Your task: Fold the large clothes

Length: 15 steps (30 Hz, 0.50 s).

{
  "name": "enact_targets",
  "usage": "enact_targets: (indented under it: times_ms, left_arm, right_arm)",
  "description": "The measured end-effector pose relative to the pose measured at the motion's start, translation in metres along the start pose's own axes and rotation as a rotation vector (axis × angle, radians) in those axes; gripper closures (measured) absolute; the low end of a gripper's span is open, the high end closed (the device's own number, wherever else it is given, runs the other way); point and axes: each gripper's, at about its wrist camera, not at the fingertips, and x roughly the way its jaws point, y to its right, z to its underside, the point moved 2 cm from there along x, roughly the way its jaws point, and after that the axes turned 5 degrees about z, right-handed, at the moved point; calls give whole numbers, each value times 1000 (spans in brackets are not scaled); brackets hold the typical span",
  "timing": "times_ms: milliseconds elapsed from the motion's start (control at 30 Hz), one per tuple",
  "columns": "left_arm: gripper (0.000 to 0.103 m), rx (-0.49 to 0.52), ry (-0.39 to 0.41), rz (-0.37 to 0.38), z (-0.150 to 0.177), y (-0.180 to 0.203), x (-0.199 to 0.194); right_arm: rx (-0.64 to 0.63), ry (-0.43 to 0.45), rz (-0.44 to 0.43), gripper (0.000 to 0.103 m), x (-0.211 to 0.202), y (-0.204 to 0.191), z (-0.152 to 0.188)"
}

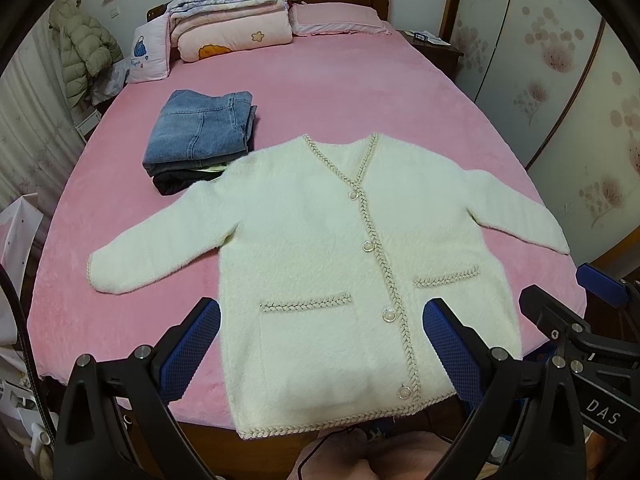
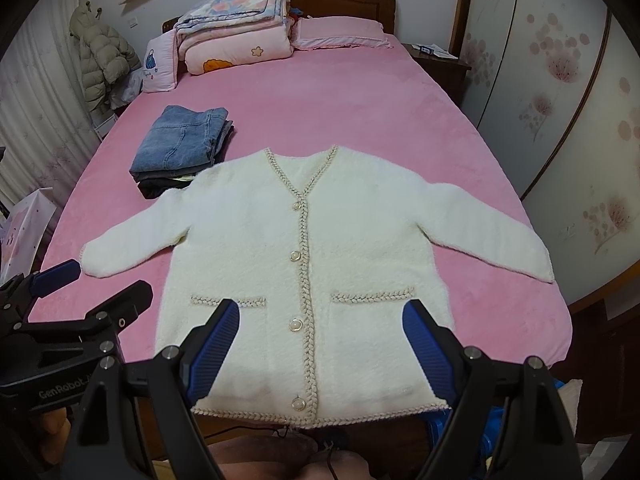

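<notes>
A cream fuzzy cardigan (image 1: 320, 248) with braided trim and pearl buttons lies flat, front up, on the pink bed (image 1: 320, 80), sleeves spread to both sides, hem at the bed's near edge. It also shows in the right wrist view (image 2: 312, 260). My left gripper (image 1: 322, 344) is open and empty, hovering above the lower front near the hem. My right gripper (image 2: 320, 344) is open and empty, above the pockets. The right gripper shows at the right edge of the left wrist view (image 1: 560, 292); the left gripper shows at the left of the right wrist view (image 2: 96, 284).
A stack of folded clothes with jeans on top (image 1: 204, 128) sits left of the cardigan's shoulder. Folded quilts (image 1: 232, 12) and pillows (image 1: 336, 18) lie at the headboard. A nightstand (image 1: 436, 48) and wardrobe doors (image 1: 560, 80) stand on the right; a puffy coat (image 1: 86, 48) hangs on the left.
</notes>
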Motion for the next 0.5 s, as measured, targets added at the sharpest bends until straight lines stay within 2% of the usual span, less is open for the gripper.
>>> enact_targets:
  times_ms: [500]
  left_arm:
    - [2,23,-5,11,0,-5,3]
  right_arm:
    - [23,-6,-2,19,1,-5,3]
